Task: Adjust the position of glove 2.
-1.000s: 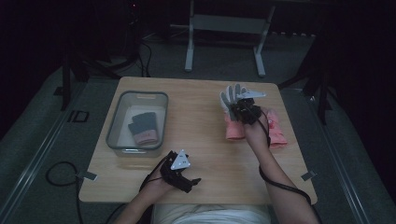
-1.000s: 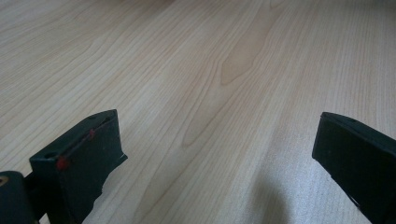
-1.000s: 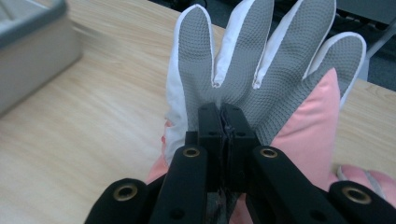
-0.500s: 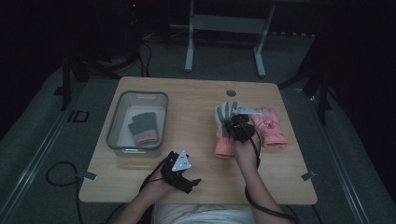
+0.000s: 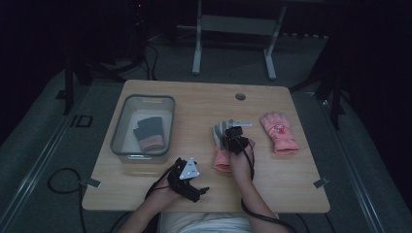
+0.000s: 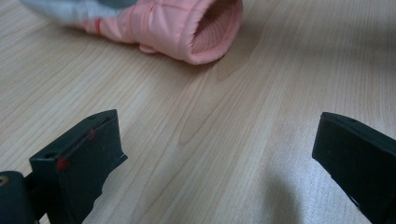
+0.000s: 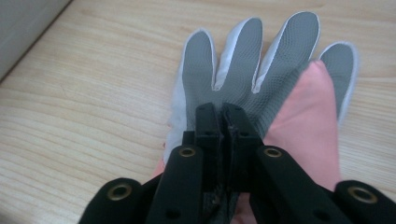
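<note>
Pink glove (image 7: 261, 93) (grey palm up) lies on my tabletop (image 5: 194, 111), right tongs (image 7: 223, 114) clamped on it; left tongs (image 6: 215, 154) apart.

Left: clear plastic bin (image 5: 127, 127) on wooden table (image 5: 204, 102), dark grey glove (image 5: 148, 132) inside.
Middle: pink-cuffed grey-palmed glove (image 5: 222, 145).
Right: pink glove (image 5: 278, 131), well apart.

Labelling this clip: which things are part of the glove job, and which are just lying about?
In the job:
- right tongs
- grey-palmed pink glove
- second pink glove
- clear bin
- dark gloves

Lying about:
- frame legs
- floor cables
</note>
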`<state>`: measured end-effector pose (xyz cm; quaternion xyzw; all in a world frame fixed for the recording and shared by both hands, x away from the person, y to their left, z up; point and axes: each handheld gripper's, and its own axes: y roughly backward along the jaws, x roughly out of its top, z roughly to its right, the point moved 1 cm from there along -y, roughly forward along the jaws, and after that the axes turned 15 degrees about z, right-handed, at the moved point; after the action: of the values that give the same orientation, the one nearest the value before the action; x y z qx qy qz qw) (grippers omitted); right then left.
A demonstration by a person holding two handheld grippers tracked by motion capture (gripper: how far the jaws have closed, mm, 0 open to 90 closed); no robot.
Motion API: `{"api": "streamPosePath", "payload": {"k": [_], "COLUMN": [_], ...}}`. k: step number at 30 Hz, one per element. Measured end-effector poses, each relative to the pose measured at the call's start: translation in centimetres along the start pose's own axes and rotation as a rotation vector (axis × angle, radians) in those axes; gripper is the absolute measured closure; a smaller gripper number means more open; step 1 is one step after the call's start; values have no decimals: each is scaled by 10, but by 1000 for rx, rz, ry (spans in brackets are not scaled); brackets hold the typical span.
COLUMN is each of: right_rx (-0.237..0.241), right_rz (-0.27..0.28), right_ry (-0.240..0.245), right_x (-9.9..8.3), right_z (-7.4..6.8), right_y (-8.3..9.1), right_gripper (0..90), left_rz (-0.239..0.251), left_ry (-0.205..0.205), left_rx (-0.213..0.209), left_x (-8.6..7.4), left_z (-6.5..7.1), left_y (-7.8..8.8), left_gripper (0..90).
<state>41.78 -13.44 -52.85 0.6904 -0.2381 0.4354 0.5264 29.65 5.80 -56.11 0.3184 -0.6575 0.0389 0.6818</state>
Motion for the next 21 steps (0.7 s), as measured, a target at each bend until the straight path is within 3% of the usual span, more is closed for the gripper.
{"api": "streamPosePath", "payload": {"k": [4, 8, 11, 17, 21], "right_rx": [19, 43, 73, 132, 138], "right_rz": [-14, -7, 4, 60, 117], "right_ry": [54, 32, 33, 42, 105], "right_x": [-7, -5, 1, 20, 36], "right_z": [-4, -2, -3, 7, 24], "right_y": [-11, -11, -4, 17, 35], "right_gripper": [801, 744, 658, 599, 543], "left_rz": [2, -2, -4, -4, -6], "left_ry": [3, 1, 0, -9, -6], "left_rx": [-1, -1, -4, -15, -15], "left_x": [-1, -1, -1, -2, -3], "left_z": [0, -1, -1, 0, 0], "left_y": [0, 0, 0, 0, -1], "left_gripper": [12, 12, 12, 12, 12]}}
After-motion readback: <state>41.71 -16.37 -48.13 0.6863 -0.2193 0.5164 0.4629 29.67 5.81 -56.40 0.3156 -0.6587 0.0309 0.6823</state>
